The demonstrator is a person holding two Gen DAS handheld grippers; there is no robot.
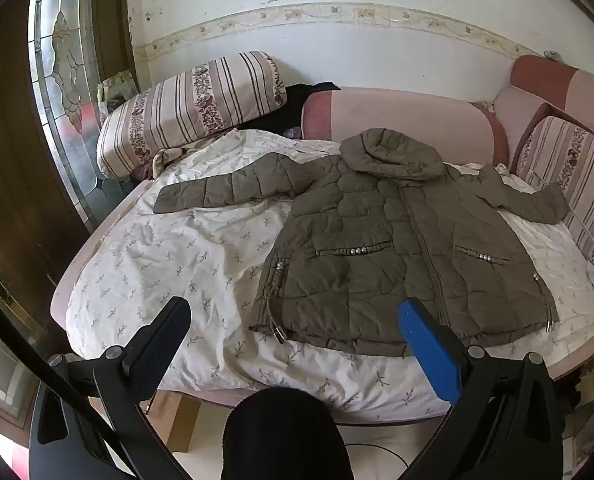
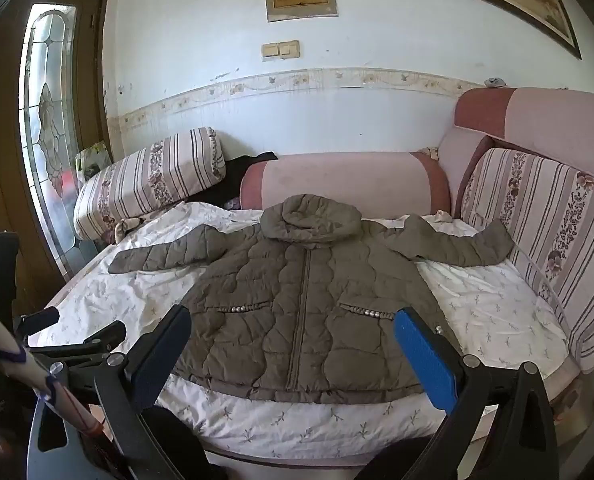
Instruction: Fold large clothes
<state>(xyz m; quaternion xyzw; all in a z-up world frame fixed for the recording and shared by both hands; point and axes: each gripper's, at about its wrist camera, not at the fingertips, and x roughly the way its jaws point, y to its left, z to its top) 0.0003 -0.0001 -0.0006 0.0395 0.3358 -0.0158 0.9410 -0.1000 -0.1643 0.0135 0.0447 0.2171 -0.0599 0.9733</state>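
Observation:
An olive-green quilted hooded jacket point(image 1: 381, 232) lies flat, front up, on a white floral sheet point(image 1: 169, 256), both sleeves spread out sideways and the hood at the far end. It also shows in the right wrist view point(image 2: 297, 304). My left gripper point(image 1: 293, 312) is open and empty, held above the jacket's near hem at the bed's front edge. My right gripper point(image 2: 289, 320) is open and empty, above the jacket's lower half. The left gripper's fingers point(image 2: 105, 334) show at the left in the right wrist view.
A striped floral cushion point(image 1: 193, 108) lies at the far left. A pink bolster point(image 1: 401, 120) lies behind the hood. A striped backrest point(image 2: 545, 240) lines the right side. A glass-panelled door point(image 1: 61, 80) stands left. The bed's front edge point(image 2: 297, 444) is close.

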